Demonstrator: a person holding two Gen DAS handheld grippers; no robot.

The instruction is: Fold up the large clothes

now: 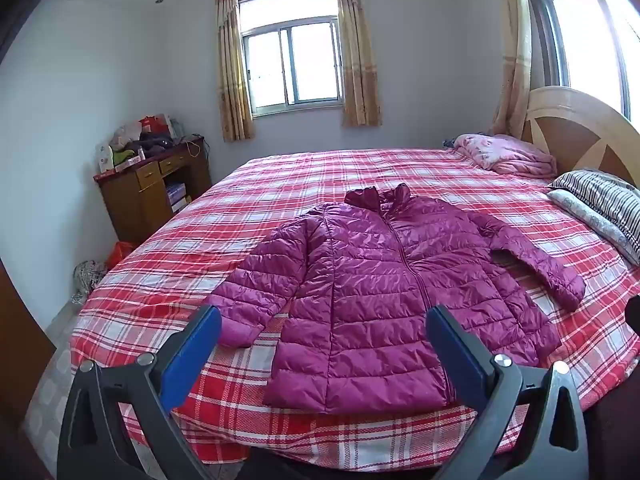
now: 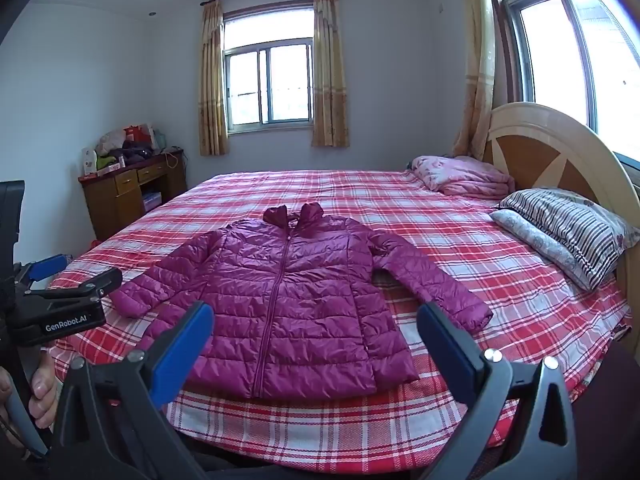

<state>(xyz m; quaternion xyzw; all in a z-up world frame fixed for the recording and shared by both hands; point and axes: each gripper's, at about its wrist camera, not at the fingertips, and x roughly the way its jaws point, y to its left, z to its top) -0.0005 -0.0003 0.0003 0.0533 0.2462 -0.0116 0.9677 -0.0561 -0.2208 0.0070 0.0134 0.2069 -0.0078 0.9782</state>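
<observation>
A magenta quilted puffer jacket (image 1: 376, 280) lies flat, zipped, front up on the red plaid bed (image 1: 280, 176), collar toward the far wall and both sleeves spread out. My left gripper (image 1: 322, 316) hovers above the hem at the near bed edge, jaws wide open, nothing between its blue pads. In the right wrist view the same jacket (image 2: 288, 304) lies ahead of my right gripper (image 2: 314, 314), which is also open and empty, short of the hem. The left gripper (image 2: 76, 276) shows at that view's left edge, held by a hand (image 2: 40, 392).
A folded pink blanket (image 2: 464, 178) and striped pillows (image 2: 568, 228) lie by the wooden headboard (image 2: 552, 152) on the right. A cluttered wooden desk (image 1: 152, 188) stands against the far left wall. Bags sit on the floor (image 1: 86, 276) beside the bed.
</observation>
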